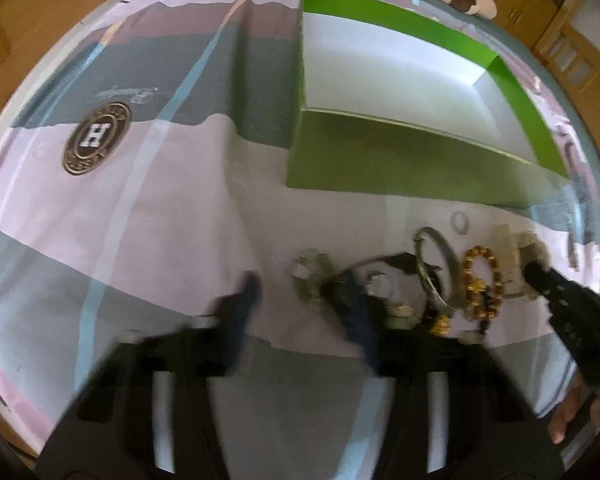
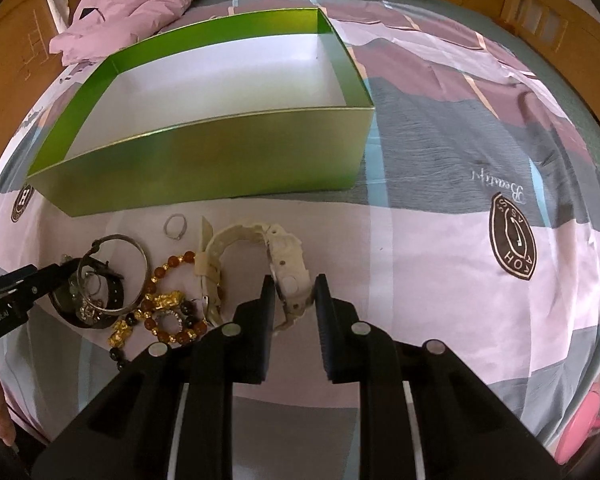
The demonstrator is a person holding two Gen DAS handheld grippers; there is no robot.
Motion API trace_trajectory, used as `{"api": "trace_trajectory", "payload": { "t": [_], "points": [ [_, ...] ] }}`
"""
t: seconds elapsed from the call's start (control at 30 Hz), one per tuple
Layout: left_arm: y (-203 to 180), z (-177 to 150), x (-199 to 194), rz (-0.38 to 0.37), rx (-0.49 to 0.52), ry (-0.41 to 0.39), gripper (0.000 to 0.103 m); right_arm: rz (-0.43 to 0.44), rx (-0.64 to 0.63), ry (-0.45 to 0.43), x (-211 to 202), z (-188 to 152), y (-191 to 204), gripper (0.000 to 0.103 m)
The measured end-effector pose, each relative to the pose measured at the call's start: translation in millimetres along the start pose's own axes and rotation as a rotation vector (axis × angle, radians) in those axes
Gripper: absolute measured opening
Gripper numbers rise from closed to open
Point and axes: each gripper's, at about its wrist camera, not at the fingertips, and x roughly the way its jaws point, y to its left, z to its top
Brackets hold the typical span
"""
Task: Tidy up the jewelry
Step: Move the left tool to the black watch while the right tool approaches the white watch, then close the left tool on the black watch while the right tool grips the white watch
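On a smooth patchwork bedsheet (image 2: 440,240) of pink and grey, a glossy green cardboard box (image 2: 204,172) with a white floor is set open-topped, its long axis running left to right. In front of its near wall the jewelry is clustered. Seen from the right wrist, the left gripper (image 2: 66,268) reaches in from the left edge, tips at a thin silver bangle (image 2: 114,274) over a dark watch; whether anything is pinched cannot be told. An amber bead bracelet (image 2: 172,300) and a small ring (image 2: 175,226) follow. The right gripper (image 2: 294,290) is held with jaws parted around the cream resin watch (image 2: 260,264), lying on its side. Bare sheet stretches rightward.
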Motion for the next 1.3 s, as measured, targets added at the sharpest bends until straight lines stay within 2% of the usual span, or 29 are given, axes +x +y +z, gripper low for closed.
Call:
{"api": "trace_trajectory", "payload": {
  "t": [0.03, 0.1, 0.13, 0.27, 0.37, 0.5, 0.67, 0.73, 0.8, 0.83, 0.87, 0.9, 0.93, 0.97, 1.03, 1.13, 1.3],
  "points": [
    [0.7, -1.0, -1.6, -0.021, -0.003, 0.0, 0.011, -0.004, -0.005, -0.001, 0.6, -0.2, 0.5, 0.02],
    [4.3, -0.3, -7.3, -0.021, -0.013, -0.02, 0.008, -0.008, -0.008, -0.005, -0.1, -1.5, 1.7, 0.02],
    [7.5, 0.7, -10.2, -0.041, -0.026, -0.027, 0.0, -0.009, -0.007, -0.008, -0.4, -1.6, 2.8, 0.02],
    [17.5, 5.3, -29.5, -0.128, -0.072, -0.084, 0.0, 0.0, 0.004, -0.026, -4.6, -1.0, 2.2, 0.02],
    [18.1, 6.8, -40.8, -0.087, -0.057, -0.14, 0.0, -0.005, -0.003, -0.041, -8.5, -0.6, 3.1, 0.02],
    [4.7, 5.3, -27.6, -0.082, -0.023, -0.081, 0.003, -0.004, -0.009, -0.035, -6.7, -1.3, 3.8, 0.02],
    [-3.7, -5.6, -11.3, -0.009, 0.027, -0.002, 0.007, -0.002, -0.009, -0.02, -4.4, -2.5, 3.4, 0.02],
    [-7.4, -6.9, -13.3, 0.011, 0.038, -0.009, 0.007, -0.004, -0.013, -0.02, -4.1, -2.0, 3.7, 0.02],
    [-9.4, -7.1, -14.1, 0.021, 0.049, -0.003, 0.013, -0.008, -0.016, -0.016, -2.5, -2.1, 4.1, 0.02],
    [-8.5, -7.4, -14.4, 0.025, 0.05, -0.002, 0.027, -0.009, -0.017, -0.014, -1.3, -2.1, 4.7, 0.02],
    [-8.1, -7.4, -12.4, 0.028, 0.049, 0.012, 0.05, -0.013, -0.019, -0.014, -0.1, -1.7, 5.0, 0.02],
    [-8.2, -9.0, -11.0, 0.027, 0.047, 0.016, 0.054, -0.019, -0.021, -0.015, 0.6, -1.6, 6.4, 0.02],
    [-7.9, -9.5, -9.6, 0.029, 0.043, 0.021, 0.052, -0.025, -0.023, -0.019, 0.9, -1.2, 7.9, 0.02],
    [-8.5, -9.7, -8.7, 0.025, 0.047, 0.028, 0.038, -0.028, -0.023, -0.022, 1.0, -0.9, 9.3, 0.02],
    [-9.1, -10.7, -6.9, -0.015, 0.052, 0.043, 0.019, -0.032, -0.026, -0.025, 1.4, -0.9, 11.2, 0.02],
    [-10.1, -12.0, -10.7, -0.008, 0.062, 0.028, 0.011, -0.039, -0.032, -0.028, 1.8, -1.4, 13.6, 0.02],
    [-2.7, -7.6, -28.8, -0.055, 0.019, -0.045, 0.009, -0.031, -0.026, -0.028, 0.7, -2.3, 12.5, 0.02]
  ]
}}
